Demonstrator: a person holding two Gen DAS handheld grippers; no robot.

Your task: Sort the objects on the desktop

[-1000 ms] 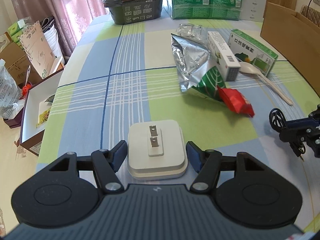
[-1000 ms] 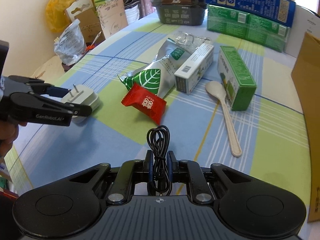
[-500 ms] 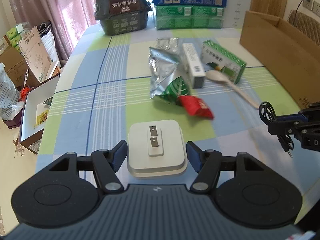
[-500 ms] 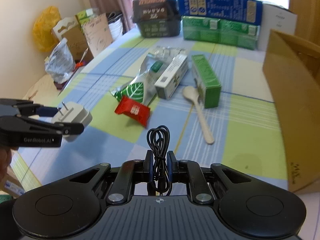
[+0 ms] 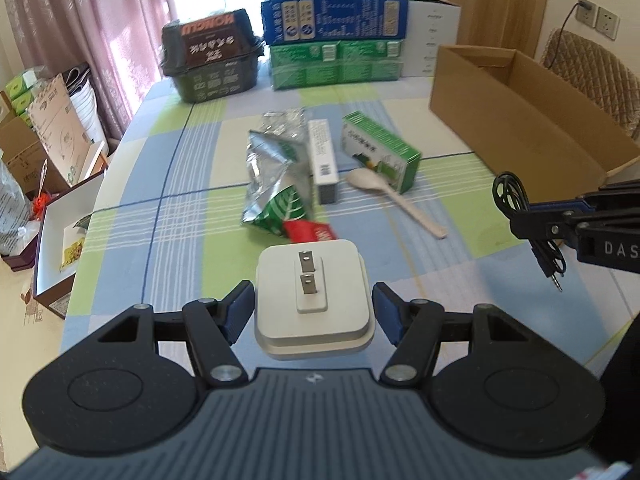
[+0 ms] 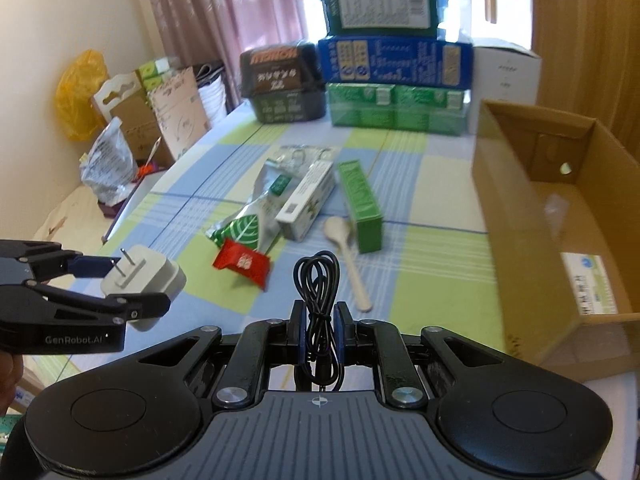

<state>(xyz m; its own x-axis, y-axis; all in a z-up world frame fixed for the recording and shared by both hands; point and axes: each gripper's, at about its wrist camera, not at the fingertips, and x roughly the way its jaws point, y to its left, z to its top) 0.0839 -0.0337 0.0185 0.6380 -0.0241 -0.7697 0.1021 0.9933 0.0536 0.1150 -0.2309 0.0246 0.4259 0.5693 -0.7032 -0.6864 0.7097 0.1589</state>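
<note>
My left gripper [image 5: 314, 306] is shut on a white plug adapter [image 5: 314, 294], prongs facing me, held above the checked tablecloth; it also shows in the right wrist view [image 6: 140, 280]. My right gripper [image 6: 319, 330] is shut on a coiled black cable [image 6: 318, 280], also seen at the right of the left wrist view [image 5: 520, 208]. On the table lie a silver-green foil bag [image 5: 276, 176], a red sachet [image 6: 242, 264], a white box [image 5: 324, 160], a green box [image 5: 380, 152] and a pale spoon [image 5: 392, 196].
An open cardboard box [image 6: 560, 216] stands on the table's right side. Stacked green and blue cartons [image 5: 336, 40] and a dark noodle tub [image 5: 212, 60] stand at the far edge. Boxes and bags [image 5: 44, 184] sit on the floor to the left.
Both grippers have risen and pulled back with their loads still held. The table items look smaller and farther, and the cardboard box has come into fuller view.
</note>
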